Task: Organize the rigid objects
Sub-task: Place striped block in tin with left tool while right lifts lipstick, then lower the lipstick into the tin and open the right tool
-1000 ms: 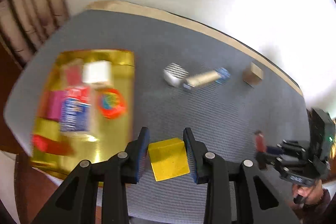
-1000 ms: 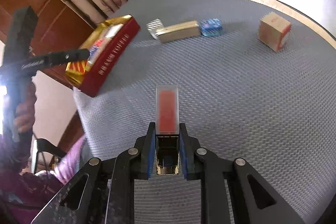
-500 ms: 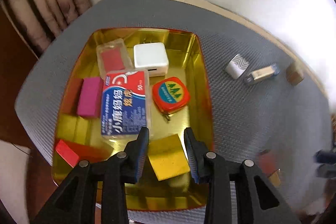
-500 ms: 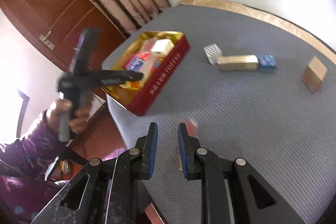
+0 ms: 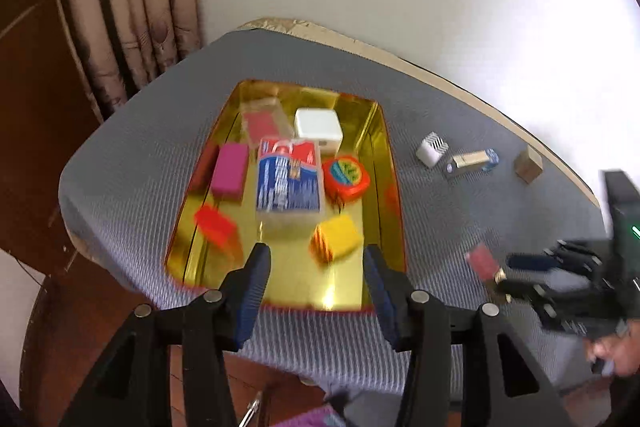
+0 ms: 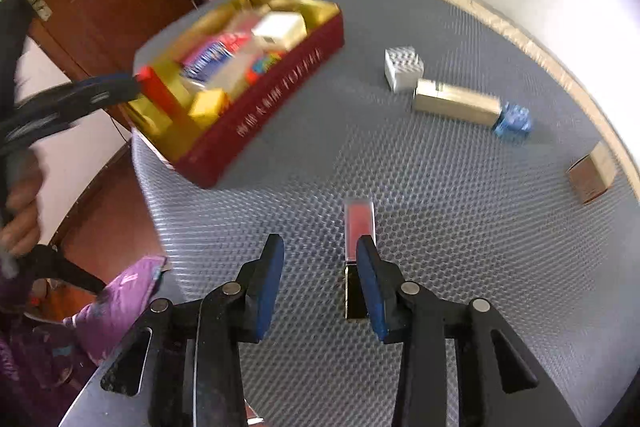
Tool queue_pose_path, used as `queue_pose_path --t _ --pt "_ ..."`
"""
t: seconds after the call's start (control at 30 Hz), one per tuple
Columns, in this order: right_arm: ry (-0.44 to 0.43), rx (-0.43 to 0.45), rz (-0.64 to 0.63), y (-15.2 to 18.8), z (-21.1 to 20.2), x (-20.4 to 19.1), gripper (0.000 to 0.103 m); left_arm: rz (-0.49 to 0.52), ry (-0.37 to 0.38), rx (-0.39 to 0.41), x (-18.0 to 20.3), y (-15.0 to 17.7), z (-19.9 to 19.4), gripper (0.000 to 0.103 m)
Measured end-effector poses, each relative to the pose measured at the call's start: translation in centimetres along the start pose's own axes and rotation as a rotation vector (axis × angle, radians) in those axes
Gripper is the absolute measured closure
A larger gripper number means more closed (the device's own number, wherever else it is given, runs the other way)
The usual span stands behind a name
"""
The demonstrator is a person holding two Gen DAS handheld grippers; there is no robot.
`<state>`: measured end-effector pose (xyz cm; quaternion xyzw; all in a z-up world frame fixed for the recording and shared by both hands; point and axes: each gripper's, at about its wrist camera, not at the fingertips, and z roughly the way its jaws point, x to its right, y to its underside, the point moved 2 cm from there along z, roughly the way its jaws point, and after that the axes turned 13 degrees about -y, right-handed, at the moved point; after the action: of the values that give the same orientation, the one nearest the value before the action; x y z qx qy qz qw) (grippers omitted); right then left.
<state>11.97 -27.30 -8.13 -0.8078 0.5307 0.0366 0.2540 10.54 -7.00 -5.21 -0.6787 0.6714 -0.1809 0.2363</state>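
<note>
A gold-lined tin tray (image 5: 384,155) with red outer walls (image 6: 280,95) sits on the grey mat and holds several small objects. A yellow block (image 5: 338,237) lies in the tray's near end, blurred, just ahead of my left gripper (image 5: 314,267), which is open and empty. My right gripper (image 6: 318,259) is open. A red lip-gloss tube with a gold cap (image 6: 358,239) lies on the mat against its right finger; it also shows in the left wrist view (image 5: 482,261). The right gripper shows there too (image 5: 532,273).
On the mat right of the tray lie a white patterned block (image 6: 404,69), a gold bar (image 6: 456,103), a blue block (image 6: 514,121) and a brown cardboard box (image 6: 592,175). A wall and curtains stand behind. The table edge is near on the left.
My left gripper opened and let the yellow block drop into the tray, then pulled back. My right gripper opened and the lip-gloss tube now lies on the mat.
</note>
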Motion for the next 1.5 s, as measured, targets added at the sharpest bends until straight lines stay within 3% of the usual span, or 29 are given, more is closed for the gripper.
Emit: queue_pose_path --t 0.1,0.2,0.27,0.3,0.37,0.4,0.43,0.5,0.57,0.63,0.8,1.0,1.17,1.4,1.5 --pt "0.089 -0.047 -0.022 -0.4 2.1 0.8 0.07 0.014 0.01 -0.019 -0.3 1.3 -0.4 0.054" --pt "0.105 -0.081 -0.036 -1.3 2.5 0.8 0.076 0.011 0.014 -0.029 -1.1 2.0 -0.3 0.054" --pt "0.2 -0.126 -0.041 -1.6 2.9 1.1 0.074 0.004 0.03 -0.034 -1.7 2.1 -0.2 0.054" --pt "0.189 -0.12 -0.035 -1.8 2.6 1.2 0.072 -0.005 0.043 -0.034 -1.9 2.1 -0.2 0.054" --pt "0.124 -0.097 -0.017 -2.1 1.8 1.2 0.055 -0.029 0.057 -0.037 -2.5 2.2 -0.1 0.054" --pt "0.127 -0.113 -0.014 -2.1 2.0 1.3 0.045 -0.035 0.061 -0.045 -2.6 2.1 0.2 0.054" --pt "0.146 -0.135 -0.018 -2.1 2.5 1.4 0.044 -0.039 0.07 -0.057 -2.7 2.1 0.5 0.054" --pt "0.155 -0.187 -0.027 -1.7 3.8 1.5 0.045 -0.043 0.088 -0.074 -2.8 2.3 0.9 0.054" --pt "0.171 -0.237 -0.029 -1.1 5.4 1.7 0.061 -0.042 0.089 -0.086 -2.9 2.4 1.0 0.054" --pt "0.167 -0.219 -0.043 -1.3 5.2 1.4 0.085 -0.045 0.075 -0.074 -3.0 2.3 1.0 0.054" --pt "0.048 -0.129 -0.018 -4.3 2.8 -0.4 0.085 -0.142 -0.002 0.005 -5.3 1.7 0.1 0.054" --pt "-0.126 0.03 0.029 -13.0 0.2 -3.9 0.085 -0.225 -0.022 -0.002 -7.5 1.4 0.9 0.054" --pt "-0.11 0.039 0.05 -18.0 3.8 -4.8 0.085 -0.182 -0.05 -0.036 -6.9 1.6 2.2 0.054" --pt "-0.062 0.071 0.158 -20.3 7.3 -2.0 0.085 -0.173 -0.049 -0.041 -6.8 1.5 2.8 0.054" --pt "-0.048 0.107 0.202 -20.1 7.3 -1.0 0.076 -0.171 -0.051 -0.063 -6.7 1.5 3.3 0.054"
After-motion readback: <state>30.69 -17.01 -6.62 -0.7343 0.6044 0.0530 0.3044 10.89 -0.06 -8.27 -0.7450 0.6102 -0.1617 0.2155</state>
